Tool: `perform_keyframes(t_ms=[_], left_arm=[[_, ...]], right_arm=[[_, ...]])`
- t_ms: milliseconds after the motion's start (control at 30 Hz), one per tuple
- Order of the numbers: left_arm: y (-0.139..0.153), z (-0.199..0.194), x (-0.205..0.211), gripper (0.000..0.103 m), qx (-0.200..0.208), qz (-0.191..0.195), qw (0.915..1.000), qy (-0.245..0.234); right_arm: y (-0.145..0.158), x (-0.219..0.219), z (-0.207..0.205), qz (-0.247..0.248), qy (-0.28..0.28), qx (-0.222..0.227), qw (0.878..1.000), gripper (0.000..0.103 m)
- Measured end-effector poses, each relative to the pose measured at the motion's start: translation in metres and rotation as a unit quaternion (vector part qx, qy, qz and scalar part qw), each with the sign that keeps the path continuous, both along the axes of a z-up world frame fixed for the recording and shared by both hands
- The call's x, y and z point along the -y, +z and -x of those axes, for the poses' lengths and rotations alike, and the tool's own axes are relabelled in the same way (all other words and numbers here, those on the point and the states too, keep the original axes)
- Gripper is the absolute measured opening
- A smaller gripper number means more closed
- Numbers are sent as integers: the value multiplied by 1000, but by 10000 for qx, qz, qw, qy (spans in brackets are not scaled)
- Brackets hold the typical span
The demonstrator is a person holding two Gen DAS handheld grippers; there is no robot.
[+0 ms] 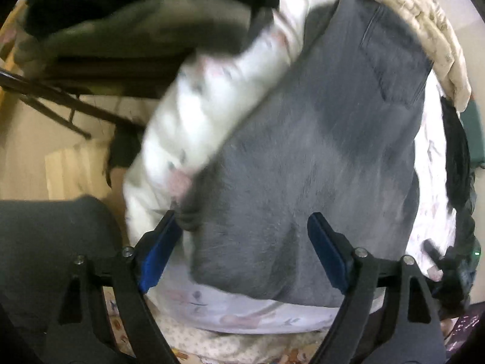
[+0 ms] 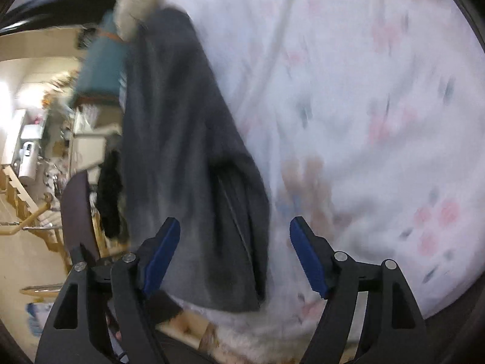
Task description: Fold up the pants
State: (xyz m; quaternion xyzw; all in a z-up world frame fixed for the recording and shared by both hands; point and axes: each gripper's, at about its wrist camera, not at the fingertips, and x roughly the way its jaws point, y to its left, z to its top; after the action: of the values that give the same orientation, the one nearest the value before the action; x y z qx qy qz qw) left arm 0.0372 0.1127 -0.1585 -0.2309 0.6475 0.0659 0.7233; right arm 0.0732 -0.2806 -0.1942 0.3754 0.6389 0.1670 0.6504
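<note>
Item: grey pants [image 1: 306,163], laid flat on floral white bedding [image 1: 194,121].

Left wrist view: fills centre of frame, long axis running from lower centre to upper right. Back pocket [image 1: 394,60] toward upper right, so waist end probably far, near a beige quilted cushion [image 1: 424,30] along upper right rim. Near edge of cloth at lower centre, between and just beyond the blue pads.

Left gripper [image 1: 242,236]: jaws wide apart, nothing pinched. Left pad [image 1: 160,251] beside a small rolled fold of grey cloth at the pants' lower left corner; contact not certain owing to blur. Right pad over plain grey cloth, apparently clear of it.

Right wrist view: pants [image 2: 188,157] as a tall dark band, left of centre, long axis from bottom centre to upper left. A dark seam or opening, possibly a pocket, at lower middle. Bedding over whole right half of frame.

Right gripper [image 2: 235,242]: jaws wide apart, empty. Left pad [image 2: 160,261] over grey cloth; right pad over bare bedding, so right-hand edge of pants between the two pads.

Judgement: both grippers at near end, pointing along the length, each near one corner; left gripper apparently the closer. Next grip likely on that near edge.
</note>
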Motion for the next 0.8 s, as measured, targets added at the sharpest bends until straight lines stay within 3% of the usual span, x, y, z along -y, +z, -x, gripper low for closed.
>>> perform_keyframes(t_ms=[67,167,267,333,400,467,533,600,733,800], left_arm=[[-2,0,6,83,-18,-80,9999,-139],[-3,0,17,82,-38,-213,9990,-385],[3,3,26,66,54,-388,9976,-567],[7,7,21,49,105,-315,9986,-411],[11,9,11,43,168,-49,9997,-177],[12,11,6,41,198,36,9998,-60],[14,10,8,38,238,-68,9996,-118],[20,11,13,33,326,-97,9992,-199],[34,15,17,33,549,63,9982,-227],[24,9,16,34,372,125,9992,-100]], right_arm=[[-19,-12,6,-120,293,-409,9987,77],[-26,-30,12,-75,590,-479,9971,77],[-27,-51,18,-272,794,-462,9954,77],[-31,-68,27,-350,962,-504,9935,77],[-33,-74,28,-177,941,-310,9949,77],[-41,-68,27,-311,581,-393,9970,73],[-41,-65,26,-347,418,-388,9978,61],[-34,-71,29,-348,556,-138,9977,24],[0,-71,27,-619,617,560,9946,21],[17,-63,27,-619,557,838,9930,20]])
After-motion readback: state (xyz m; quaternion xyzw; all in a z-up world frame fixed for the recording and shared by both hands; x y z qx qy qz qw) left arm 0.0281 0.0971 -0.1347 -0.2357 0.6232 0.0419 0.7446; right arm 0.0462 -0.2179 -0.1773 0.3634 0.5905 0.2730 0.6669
